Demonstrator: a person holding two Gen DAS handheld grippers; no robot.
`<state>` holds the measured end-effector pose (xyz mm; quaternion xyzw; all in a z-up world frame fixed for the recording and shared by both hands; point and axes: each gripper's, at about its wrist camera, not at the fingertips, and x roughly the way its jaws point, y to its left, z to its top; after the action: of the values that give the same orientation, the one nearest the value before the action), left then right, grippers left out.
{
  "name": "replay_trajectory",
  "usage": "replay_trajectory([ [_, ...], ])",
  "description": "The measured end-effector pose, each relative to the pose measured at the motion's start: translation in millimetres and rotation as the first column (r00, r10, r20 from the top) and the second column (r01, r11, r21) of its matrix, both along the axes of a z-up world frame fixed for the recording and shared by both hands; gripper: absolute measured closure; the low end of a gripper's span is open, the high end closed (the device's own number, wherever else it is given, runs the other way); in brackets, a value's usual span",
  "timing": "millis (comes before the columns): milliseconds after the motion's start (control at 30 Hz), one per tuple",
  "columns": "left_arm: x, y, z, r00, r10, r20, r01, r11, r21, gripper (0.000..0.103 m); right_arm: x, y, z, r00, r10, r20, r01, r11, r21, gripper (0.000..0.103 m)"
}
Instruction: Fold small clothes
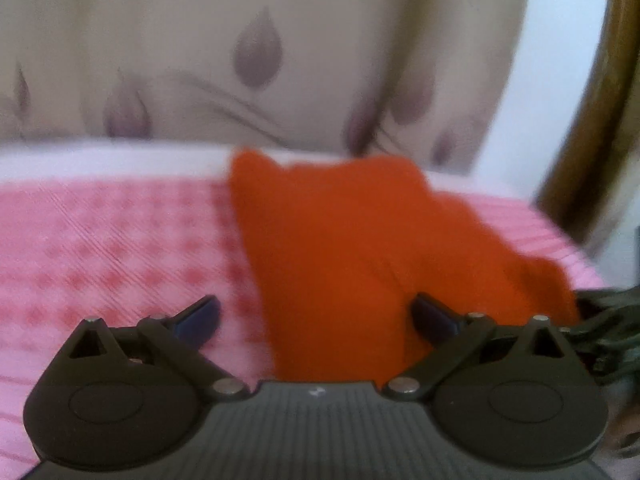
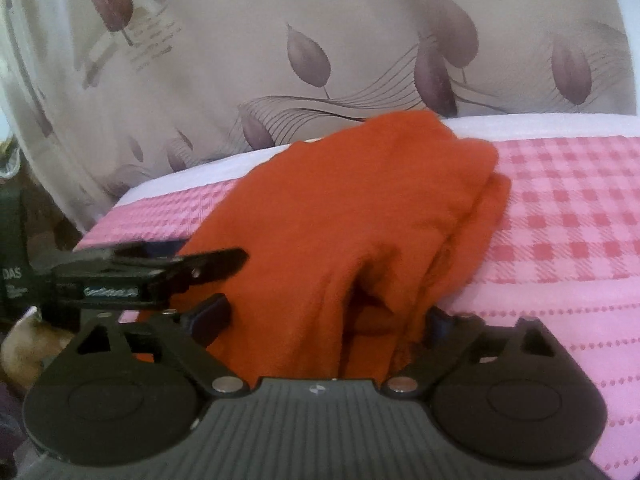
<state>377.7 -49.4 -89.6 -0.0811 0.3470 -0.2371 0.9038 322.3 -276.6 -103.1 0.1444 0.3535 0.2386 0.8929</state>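
Note:
An orange garment (image 1: 340, 240) lies rumpled on a pink checked cloth (image 1: 120, 240). In the left wrist view, which is blurred, my left gripper (image 1: 316, 318) is open, its fingers either side of the garment's near end. In the right wrist view the same orange garment (image 2: 360, 220) is bunched in folds and runs between the spread fingers of my right gripper (image 2: 324, 316), which is open. The other gripper (image 2: 140, 268) reaches in from the left, its tip at the garment's left edge.
A beige curtain (image 2: 320, 40) with purple leaf prints hangs behind the surface. The white far edge (image 2: 560, 124) of the surface runs below it. A dark wooden frame (image 1: 592, 100) stands at the right in the left wrist view. The pink checked cloth (image 2: 560, 220) extends right.

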Motion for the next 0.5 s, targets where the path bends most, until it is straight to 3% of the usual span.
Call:
replay_trajectory([
  [33, 1, 2, 0, 1.000, -0.010, 0.000, 0.010, 1.000, -0.025, 0.020, 1, -1, -1, 1.000, 0.002, -0.004, -0.002, 1.000, 0.016, 0.024],
  [67, 2, 2, 0, 0.999, -0.038, -0.012, 0.038, 0.998, -0.049, 0.047, 3, -3, -2, 1.000, -0.003, -0.017, 0.003, 0.999, 0.033, 0.043],
  [167, 1, 4, 1, 0.998, -0.049, -0.042, 0.045, 0.994, -0.105, 0.062, 2, -8, -6, 0.998, -0.012, -0.056, 0.019, 0.993, 0.118, 0.058],
  [300, -5, 15, 4, 0.996, -0.033, -0.087, 0.016, 0.983, -0.181, 0.068, -6, -11, -8, 0.996, -0.031, -0.083, 0.047, 0.977, 0.208, 0.063],
  [500, -34, 26, 20, 0.994, -0.034, -0.100, 0.016, 0.984, -0.179, 0.069, -28, -8, -3, 0.995, -0.021, -0.102, 0.048, 0.961, 0.274, 0.064],
])
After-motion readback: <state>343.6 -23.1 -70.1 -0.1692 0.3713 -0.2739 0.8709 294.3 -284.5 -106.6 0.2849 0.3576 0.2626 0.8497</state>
